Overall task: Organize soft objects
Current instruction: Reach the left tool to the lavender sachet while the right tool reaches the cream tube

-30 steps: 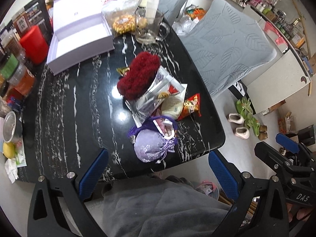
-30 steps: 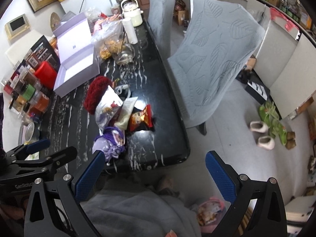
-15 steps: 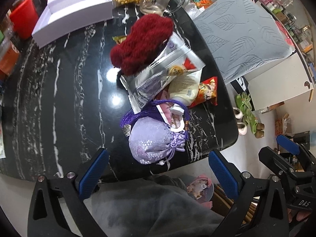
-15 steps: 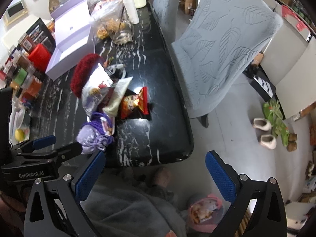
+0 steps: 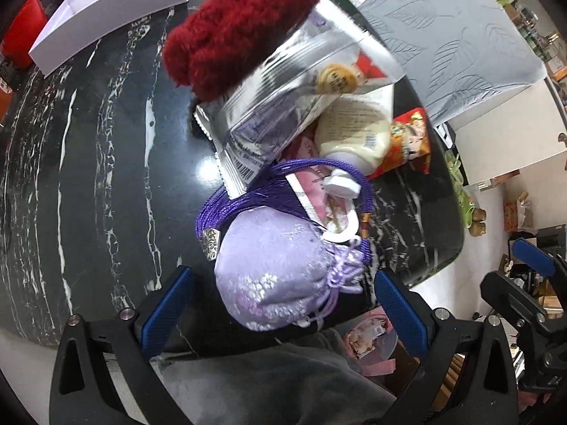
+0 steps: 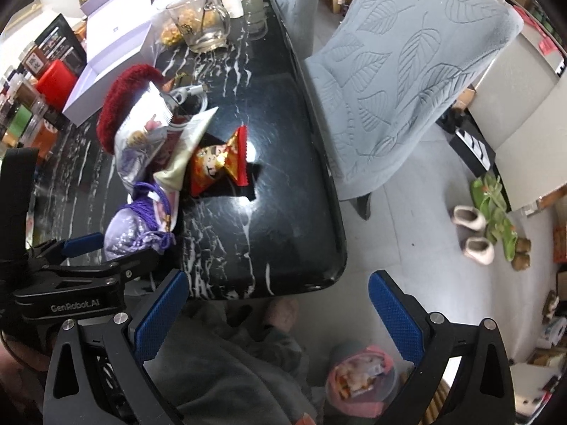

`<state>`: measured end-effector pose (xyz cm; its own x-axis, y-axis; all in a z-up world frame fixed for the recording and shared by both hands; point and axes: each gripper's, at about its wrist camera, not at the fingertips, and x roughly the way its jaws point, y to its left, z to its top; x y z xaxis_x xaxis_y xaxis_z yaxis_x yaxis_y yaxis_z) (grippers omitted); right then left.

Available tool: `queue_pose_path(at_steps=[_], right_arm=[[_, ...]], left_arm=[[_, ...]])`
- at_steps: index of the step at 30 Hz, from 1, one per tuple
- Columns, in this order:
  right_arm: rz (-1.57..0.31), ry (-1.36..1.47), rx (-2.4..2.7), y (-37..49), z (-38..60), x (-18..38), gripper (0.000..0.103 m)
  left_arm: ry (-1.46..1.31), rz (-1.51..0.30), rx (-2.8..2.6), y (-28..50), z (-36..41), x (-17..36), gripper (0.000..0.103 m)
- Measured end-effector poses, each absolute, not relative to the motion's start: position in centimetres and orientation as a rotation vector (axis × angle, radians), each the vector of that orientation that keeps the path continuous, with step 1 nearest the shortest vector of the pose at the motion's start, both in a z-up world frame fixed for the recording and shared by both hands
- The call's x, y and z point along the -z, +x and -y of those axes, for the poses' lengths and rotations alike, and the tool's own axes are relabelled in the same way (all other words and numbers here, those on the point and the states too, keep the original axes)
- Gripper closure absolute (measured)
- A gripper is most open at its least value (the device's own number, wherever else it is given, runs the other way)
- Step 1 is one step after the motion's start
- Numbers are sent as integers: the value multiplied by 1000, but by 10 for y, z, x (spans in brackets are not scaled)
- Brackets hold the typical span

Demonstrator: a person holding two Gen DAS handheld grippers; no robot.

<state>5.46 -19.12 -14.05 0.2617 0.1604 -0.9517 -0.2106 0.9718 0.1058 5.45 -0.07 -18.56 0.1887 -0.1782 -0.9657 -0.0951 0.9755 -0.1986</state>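
Observation:
A lilac satin drawstring pouch [image 5: 280,276] with a purple cord lies near the front edge of the black marble table [image 5: 88,177]. My left gripper [image 5: 283,311] is open, its blue pads on either side of the pouch. Behind the pouch sit a fuzzy dark-red item [image 5: 241,24], a silver foil bag [image 5: 301,99], a cream packet [image 5: 354,131] and a red snack packet [image 5: 407,145]. My right gripper [image 6: 276,318] hangs open off the table's front edge, over the floor, with nothing in it. From the right wrist view, the pouch [image 6: 131,230] shows beside the left gripper [image 6: 88,258].
An open white-lilac box [image 5: 117,10] and a red container [image 5: 21,28] stand at the far left. A glass mug [image 6: 202,24] sits further back. Grey-covered chairs [image 6: 407,71] flank the table's right side. Shoes [image 6: 478,233] and a pink bag [image 6: 358,382] lie on the floor. Grey clothing [image 5: 276,382] is below.
My left gripper has moved forward and down toward the table until its open pads flank the lilac pouch. The right gripper has drifted closer to the table edge, still open.

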Motion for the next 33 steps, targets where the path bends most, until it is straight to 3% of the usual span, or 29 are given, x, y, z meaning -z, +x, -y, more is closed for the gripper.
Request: queue_pose_path(at_steps=[4,8,17,33], right_arm=[[-1287,-46,-244,57,190,145,0],[-1288,-49,-243,62,187,148,0],[-1269,-66,-285,76,173,144,0],[-1225,-130,-408,98,112,145,0]], left_arm=[[-231,-1412,48,61,0,195,4],[-210,-1376,46,66,3,194,25],[-252,-1354,82,72,-11,183,44],[-303,-1315,-66,51,-99,162,44]])
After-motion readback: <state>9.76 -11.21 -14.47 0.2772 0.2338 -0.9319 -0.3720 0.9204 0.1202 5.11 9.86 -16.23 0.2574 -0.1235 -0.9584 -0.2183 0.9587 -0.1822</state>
